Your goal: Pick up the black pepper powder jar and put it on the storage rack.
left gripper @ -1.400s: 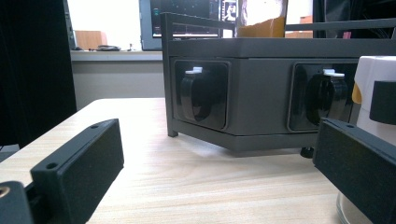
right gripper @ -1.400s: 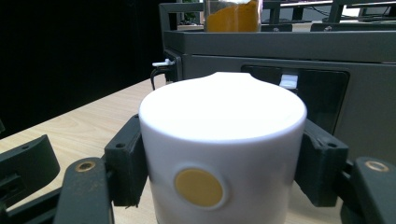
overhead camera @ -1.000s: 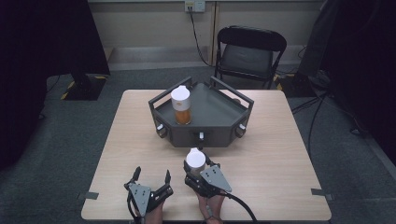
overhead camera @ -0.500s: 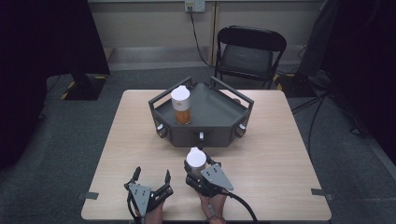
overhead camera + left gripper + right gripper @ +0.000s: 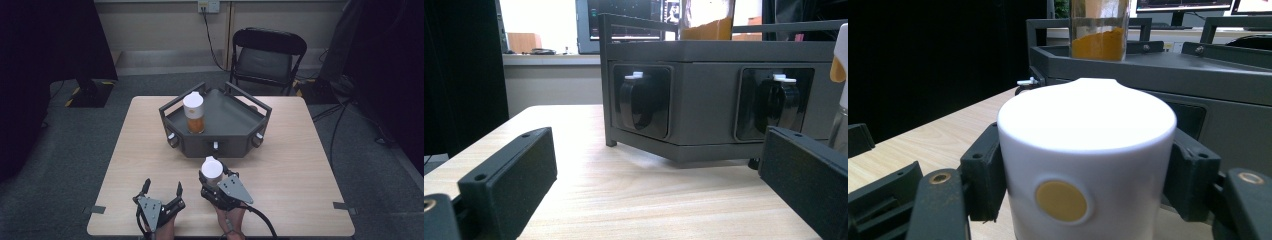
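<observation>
Your two handheld grippers

Your left gripper point(image 5: 162, 192) and right gripper point(image 5: 216, 181) are matt black with blocky, screw-holed jaws; each carries a grey three-cornered plate, and a black cable point(image 5: 260, 220) trails from the right.

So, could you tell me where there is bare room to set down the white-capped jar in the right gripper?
The tray has bare floor right of the spice jar. The table lies bare on both flanks of the tray. It is crowded at the near edge: right gripper shut on the white-capped jar, left gripper open beside it.
</observation>
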`<state>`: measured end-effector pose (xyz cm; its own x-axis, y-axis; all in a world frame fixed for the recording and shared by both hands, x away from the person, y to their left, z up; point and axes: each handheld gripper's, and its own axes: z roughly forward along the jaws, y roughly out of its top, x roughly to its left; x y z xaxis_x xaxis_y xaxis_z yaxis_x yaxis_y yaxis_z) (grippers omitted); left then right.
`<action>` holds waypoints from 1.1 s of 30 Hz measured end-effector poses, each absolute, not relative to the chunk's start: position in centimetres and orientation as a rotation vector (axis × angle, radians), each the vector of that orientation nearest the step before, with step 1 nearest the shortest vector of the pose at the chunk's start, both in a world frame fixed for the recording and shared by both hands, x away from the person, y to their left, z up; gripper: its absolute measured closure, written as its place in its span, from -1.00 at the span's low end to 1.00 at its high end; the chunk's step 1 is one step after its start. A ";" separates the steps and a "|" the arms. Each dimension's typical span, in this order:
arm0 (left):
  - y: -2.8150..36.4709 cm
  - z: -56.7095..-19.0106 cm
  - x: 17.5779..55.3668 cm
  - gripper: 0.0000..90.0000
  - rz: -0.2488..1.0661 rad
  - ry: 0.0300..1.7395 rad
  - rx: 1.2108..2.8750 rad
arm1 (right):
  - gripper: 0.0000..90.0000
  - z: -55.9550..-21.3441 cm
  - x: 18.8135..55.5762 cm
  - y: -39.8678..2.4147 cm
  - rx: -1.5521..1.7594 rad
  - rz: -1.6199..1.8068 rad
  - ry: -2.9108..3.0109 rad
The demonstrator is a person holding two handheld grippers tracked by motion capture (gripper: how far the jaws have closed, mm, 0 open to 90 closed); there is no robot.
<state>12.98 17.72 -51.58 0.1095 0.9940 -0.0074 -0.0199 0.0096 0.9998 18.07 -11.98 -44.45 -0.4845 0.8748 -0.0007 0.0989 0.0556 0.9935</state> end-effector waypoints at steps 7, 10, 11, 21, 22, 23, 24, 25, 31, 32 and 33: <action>17.7 -51.6 13.0 -0.96 1.132 1.117 1.238 | -0.34 -43.8 18.1 -12.2 0.984 1.496 1.678; 17.7 -51.6 13.0 -0.96 1.132 1.118 1.238 | -0.34 -43.3 18.2 -12.4 0.982 1.500 1.679; 17.7 -51.6 13.0 -0.96 1.131 1.117 1.238 | -0.34 -43.1 18.2 -12.4 0.979 1.501 1.680; 17.7 -51.6 13.0 -0.96 1.132 1.118 1.238 | -0.34 -41.4 18.7 -12.6 0.959 1.508 1.691; 17.7 -51.6 13.0 -0.96 1.132 1.117 1.238 | -0.34 -41.3 18.8 -12.6 0.960 1.510 1.691; 17.7 -51.6 13.0 -0.96 1.132 1.117 1.238 | -0.34 -41.2 18.9 -12.7 0.958 1.512 1.691; 17.7 -51.6 13.0 -0.96 1.132 1.118 1.238 | -0.34 -41.0 18.9 -12.8 0.961 1.514 1.692; 17.7 -51.6 13.0 -0.96 1.132 1.117 1.238 | -0.34 -40.9 19.0 -12.8 0.958 1.511 1.693; 17.7 -51.6 13.0 -0.96 1.132 1.118 1.238 | -0.34 -40.3 19.4 -12.9 0.949 1.506 1.697; 17.7 -51.6 13.0 -0.96 1.132 1.118 1.238 | -0.34 -40.2 19.4 -12.9 0.948 1.506 1.697; 17.7 -51.6 13.0 -0.96 1.132 1.118 1.239 | -0.34 -40.0 19.5 -12.9 0.945 1.504 1.698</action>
